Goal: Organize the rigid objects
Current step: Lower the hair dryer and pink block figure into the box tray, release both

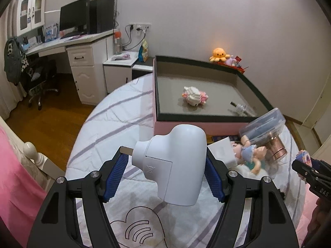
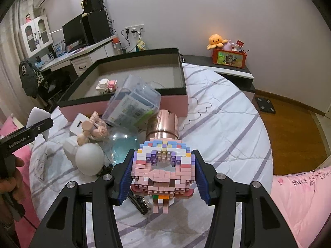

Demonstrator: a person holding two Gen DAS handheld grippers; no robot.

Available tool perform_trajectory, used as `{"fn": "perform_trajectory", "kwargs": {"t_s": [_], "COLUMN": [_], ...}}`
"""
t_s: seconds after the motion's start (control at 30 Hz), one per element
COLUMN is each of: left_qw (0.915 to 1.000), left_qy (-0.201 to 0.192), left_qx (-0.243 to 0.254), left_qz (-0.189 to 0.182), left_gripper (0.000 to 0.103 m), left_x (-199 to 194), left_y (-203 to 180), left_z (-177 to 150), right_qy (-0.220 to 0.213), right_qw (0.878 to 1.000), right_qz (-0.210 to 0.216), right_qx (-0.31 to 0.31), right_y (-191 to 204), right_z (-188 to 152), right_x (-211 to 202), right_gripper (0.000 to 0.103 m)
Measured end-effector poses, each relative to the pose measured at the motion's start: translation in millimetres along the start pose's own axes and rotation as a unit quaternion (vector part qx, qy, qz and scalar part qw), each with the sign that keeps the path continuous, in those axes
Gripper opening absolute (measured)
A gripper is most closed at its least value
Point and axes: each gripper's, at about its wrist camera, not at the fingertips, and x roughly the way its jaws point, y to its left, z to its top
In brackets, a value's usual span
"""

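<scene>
My left gripper [image 1: 165, 175] is shut on a white handheld device [image 1: 178, 165], which hangs above the bed. In the right wrist view my right gripper [image 2: 163, 175] is shut on a pastel pink ring-shaped brick figure [image 2: 163, 169], its blue pads [image 2: 126, 177] pressing both sides. Ahead lies an open pink box with a dark rim [image 1: 198, 116] [image 2: 181, 70]. Inside it are a white-and-pink brick figure [image 1: 194, 96] [image 2: 106, 85] and a clear item [image 1: 242, 109]. The other gripper shows at the edge of each view: the right gripper [image 1: 306, 169] and the left gripper [image 2: 26, 132].
In front of the box lie a clear plastic container [image 2: 134, 103], a copper cylinder [image 2: 163, 126], a doll [image 2: 95, 126], a white power bank [image 2: 77, 125], a white egg-shaped thing [image 2: 89, 157] and a clear globe [image 2: 122, 144]. The striped quilt [image 2: 223, 124] covers the bed. Pink bedding [image 2: 300, 196] is at the right.
</scene>
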Motion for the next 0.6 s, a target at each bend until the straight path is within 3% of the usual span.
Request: {"fn": "perform_trajectory", "kwargs": {"t_s": [0.13,0.4,0.6], "left_qw": [0.9998,0.9983,0.9972], "left_qy": [-0.018,-0.051,-0.067], "left_qx": [0.008,0.022,0.025], "left_qz": [-0.005,-0.015,-0.020], "left_gripper": [0.072,0.072,0.072], "left_x": [-13.4,-13.3,4.1], "left_y": [-7.0,-24.9,-37.3], "left_z": [12.2,57.4,95.1], "right_qy": [-0.018,-0.077,-0.083], "right_qw": [1.000,0.996,0.994], "right_qz": [0.010,0.031,0.053], "right_qx": [-0.009,-0.041,-0.046], "right_y": [6.7,19.4,25.4], "right_z": [16.0,85.4,139.1], "right_x": [-7.8,-16.7,12.6], "right_gripper": [0.054,0.054,0.054]}}
